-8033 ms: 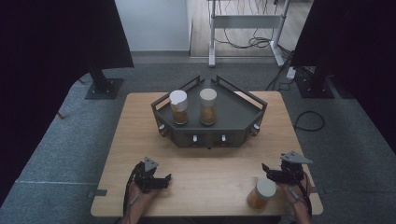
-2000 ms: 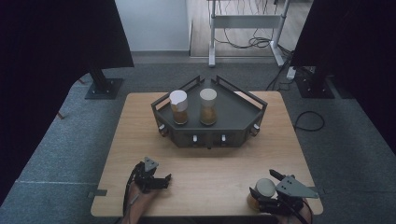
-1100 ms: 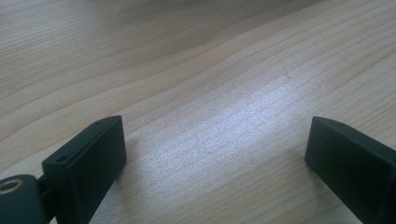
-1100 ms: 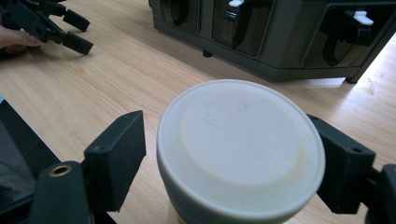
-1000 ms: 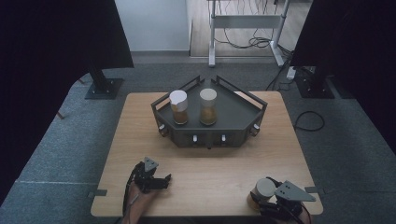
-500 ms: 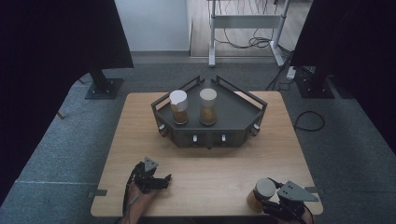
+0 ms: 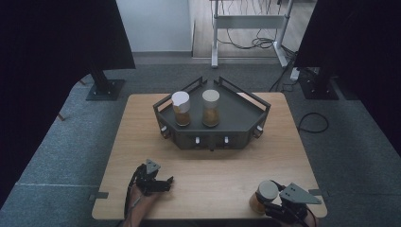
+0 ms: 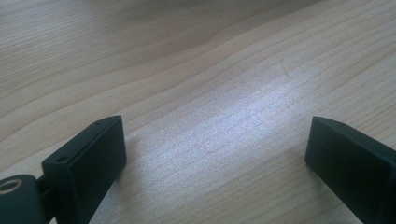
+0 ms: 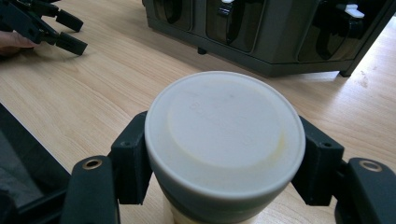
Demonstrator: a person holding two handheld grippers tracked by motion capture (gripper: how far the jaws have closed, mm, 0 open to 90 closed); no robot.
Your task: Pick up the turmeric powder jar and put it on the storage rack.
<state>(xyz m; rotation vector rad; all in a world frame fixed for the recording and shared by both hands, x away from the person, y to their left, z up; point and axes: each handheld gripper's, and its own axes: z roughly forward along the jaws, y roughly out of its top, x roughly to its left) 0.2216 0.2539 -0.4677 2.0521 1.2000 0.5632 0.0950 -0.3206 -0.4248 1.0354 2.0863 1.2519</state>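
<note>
A jar (image 7: 267, 191) with a white lid and amber contents stands near the table's front right corner. My right gripper (image 7: 263, 202) comes at it from the front edge and is shut on it. In the right gripper view both black jaws press the jar (image 9: 224, 135) just under its lid, and the gripper (image 9: 224, 186) points toward the rack. At the front left my left gripper (image 7: 164, 183) rests low over the wood, open. Its jaws stand wide apart in the left gripper view (image 8: 215, 149), with only bare tabletop between them.
A dark angular rack (image 7: 239, 113) sits at the table's (image 7: 213, 165) back middle and holds two more white-lidded jars (image 7: 181, 108) (image 7: 211, 108). My left gripper (image 9: 46, 25) lies off to the left in the right gripper view. Black stands and cables are on the floor behind.
Eight seconds ago the right gripper stood beyond the jar; it has since come round to the front edge and its jaws now clamp the jar. The left gripper has not moved.
</note>
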